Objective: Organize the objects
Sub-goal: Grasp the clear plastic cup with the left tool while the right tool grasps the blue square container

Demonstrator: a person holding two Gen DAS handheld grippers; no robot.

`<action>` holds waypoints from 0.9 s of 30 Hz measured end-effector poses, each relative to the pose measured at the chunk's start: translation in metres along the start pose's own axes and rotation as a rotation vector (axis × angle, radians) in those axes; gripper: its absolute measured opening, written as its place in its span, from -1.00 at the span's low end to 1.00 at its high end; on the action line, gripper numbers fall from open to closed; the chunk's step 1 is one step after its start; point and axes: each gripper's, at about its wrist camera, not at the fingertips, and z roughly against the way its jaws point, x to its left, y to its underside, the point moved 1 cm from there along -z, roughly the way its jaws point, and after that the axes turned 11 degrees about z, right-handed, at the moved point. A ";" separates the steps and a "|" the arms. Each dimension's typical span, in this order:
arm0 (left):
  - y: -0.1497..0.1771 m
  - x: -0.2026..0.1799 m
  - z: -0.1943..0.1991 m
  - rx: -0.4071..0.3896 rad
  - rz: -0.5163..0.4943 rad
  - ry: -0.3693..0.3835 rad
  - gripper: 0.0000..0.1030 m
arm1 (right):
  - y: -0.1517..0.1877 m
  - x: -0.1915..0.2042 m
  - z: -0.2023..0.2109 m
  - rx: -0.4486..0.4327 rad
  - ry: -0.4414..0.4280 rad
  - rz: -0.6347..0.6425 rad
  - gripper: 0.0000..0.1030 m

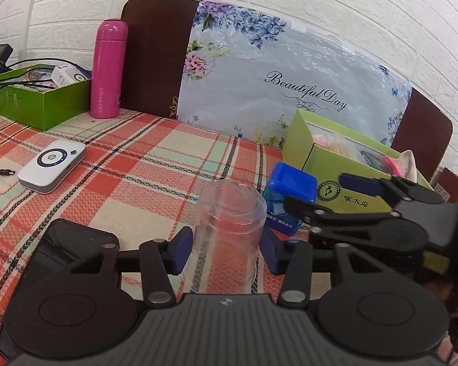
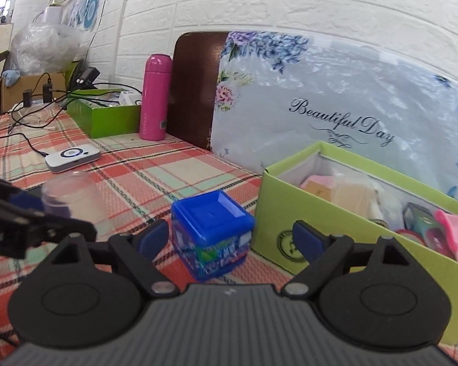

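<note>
Clear plastic cup (image 1: 230, 231), upside down on the plaid-clothed desk (image 1: 155, 164), is clamped between the left gripper's (image 1: 227, 251) blue pads. Just right of it, the right gripper (image 2: 233, 239) stands wide around a blue-lidded square container (image 2: 212, 230), near the green cardboard box (image 2: 293, 210)

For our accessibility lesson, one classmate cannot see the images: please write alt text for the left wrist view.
The left gripper closes its blue pads on an upside-down clear plastic cup standing on a plaid tablecloth. Just right, the open right gripper reaches toward a blue-lidded box beside a green carton; a pink flask stands behind.
</note>
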 end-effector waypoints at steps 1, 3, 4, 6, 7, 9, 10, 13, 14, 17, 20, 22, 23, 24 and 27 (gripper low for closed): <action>0.000 0.001 0.000 -0.001 0.003 -0.001 -0.01 | -0.001 0.001 -0.005 0.002 -0.004 0.003 0.73; -0.001 0.005 -0.001 0.002 0.010 -0.005 -0.01 | -0.001 0.002 -0.014 0.005 -0.016 0.006 0.73; -0.001 0.006 -0.002 0.005 0.013 -0.006 -0.01 | -0.001 0.003 -0.018 0.009 -0.019 0.008 0.73; -0.001 0.007 -0.003 0.009 0.016 -0.004 -0.01 | 0.000 0.006 -0.025 0.012 -0.021 0.016 0.71; 0.000 0.006 -0.003 0.009 0.013 -0.005 -0.01 | 0.000 0.007 -0.028 0.019 -0.026 0.020 0.61; -0.001 0.005 -0.003 0.010 0.008 -0.006 0.00 | 0.001 0.008 -0.029 0.029 -0.047 0.022 0.33; -0.001 0.005 -0.003 0.011 0.008 -0.004 0.00 | 0.001 0.009 -0.027 0.028 -0.037 0.016 0.30; 0.000 0.002 -0.004 0.019 0.001 0.000 -0.01 | 0.003 0.008 -0.016 0.044 -0.021 0.010 0.24; 0.001 -0.001 -0.004 0.023 -0.006 0.006 -0.01 | 0.005 0.006 -0.010 0.057 -0.006 -0.009 0.23; 0.004 -0.011 -0.006 0.044 -0.031 0.037 -0.01 | 0.015 -0.007 0.012 0.087 0.025 -0.088 0.21; 0.009 -0.027 -0.010 0.068 -0.074 0.071 -0.01 | 0.033 -0.018 0.043 0.117 0.068 -0.133 0.20; 0.013 -0.042 -0.014 0.086 -0.104 0.104 -0.01 | 0.048 -0.026 0.064 0.145 0.132 -0.163 0.20; 0.016 -0.050 -0.017 0.097 -0.117 0.125 -0.01 | 0.056 -0.031 0.077 0.157 0.168 -0.186 0.20; 0.018 -0.058 -0.020 0.109 -0.128 0.146 -0.01 | 0.063 -0.036 0.087 0.172 0.197 -0.206 0.20; 0.028 -0.087 -0.028 0.143 -0.166 0.215 -0.01 | 0.085 -0.049 0.116 0.216 0.295 -0.289 0.20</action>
